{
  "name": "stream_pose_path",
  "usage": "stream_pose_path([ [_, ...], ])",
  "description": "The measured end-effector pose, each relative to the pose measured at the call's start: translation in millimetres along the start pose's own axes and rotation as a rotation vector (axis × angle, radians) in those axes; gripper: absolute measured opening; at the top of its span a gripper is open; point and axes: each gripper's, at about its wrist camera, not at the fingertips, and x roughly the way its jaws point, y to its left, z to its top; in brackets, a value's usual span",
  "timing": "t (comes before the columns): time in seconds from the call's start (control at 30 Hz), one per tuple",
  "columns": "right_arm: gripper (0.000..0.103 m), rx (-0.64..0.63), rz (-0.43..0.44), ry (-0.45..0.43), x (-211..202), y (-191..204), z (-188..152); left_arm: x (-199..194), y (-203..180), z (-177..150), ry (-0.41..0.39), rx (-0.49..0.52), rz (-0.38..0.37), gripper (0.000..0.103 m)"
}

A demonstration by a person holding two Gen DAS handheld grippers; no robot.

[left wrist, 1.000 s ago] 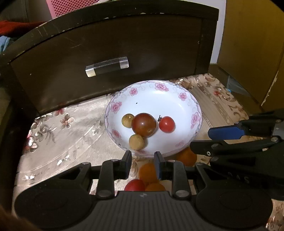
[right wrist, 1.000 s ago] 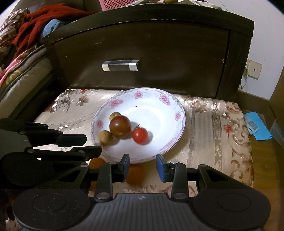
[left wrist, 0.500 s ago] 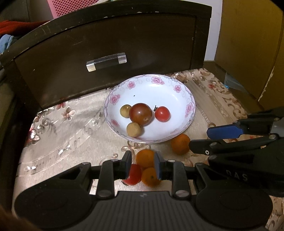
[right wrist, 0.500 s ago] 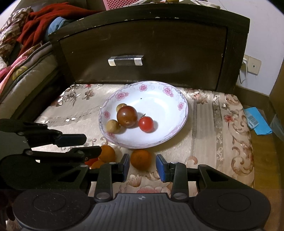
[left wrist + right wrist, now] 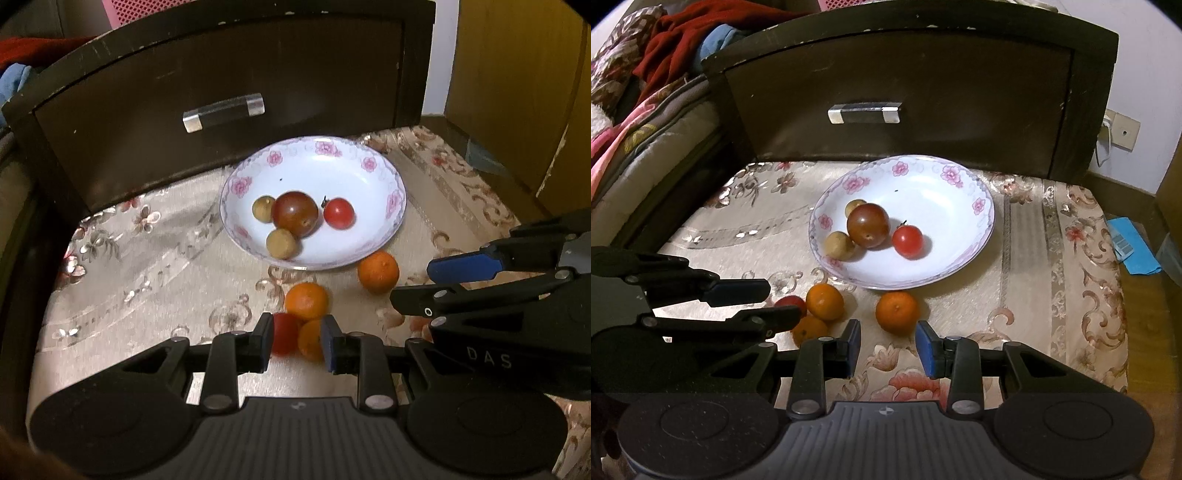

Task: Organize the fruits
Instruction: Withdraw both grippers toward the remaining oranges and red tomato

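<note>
While your left claw (image 5: 295, 341) hangs narrowed and empty over the near cluster, a small red tomato (image 5: 284, 332) and an orange (image 5: 309, 339) show between its pads, untouched as far as you can see, with a second orange (image 5: 306, 300) just beyond. Your right claw (image 5: 888, 345) is slightly parted, gripping nothing; a lone orange (image 5: 897, 311) lies just past its tips. The flowered plate (image 5: 369, 162) sits farther back on the floral-covered desk (image 5: 1027, 236), holding a dark tomato (image 5: 294, 213), a red one (image 5: 339, 212) and two tan fruits. Only the right view shows the red cloth (image 5: 668, 48) far left and a blue packet (image 5: 1132, 251) at right.
</note>
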Motion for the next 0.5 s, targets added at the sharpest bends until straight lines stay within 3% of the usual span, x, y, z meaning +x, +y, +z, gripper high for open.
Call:
stream_pose_path([
  [0.5,0.034,-0.052,0.062,0.064,15.1,16.5,-12.1,5.9,21.4,-24.0,0.05,0.0,-0.04,0.041],
])
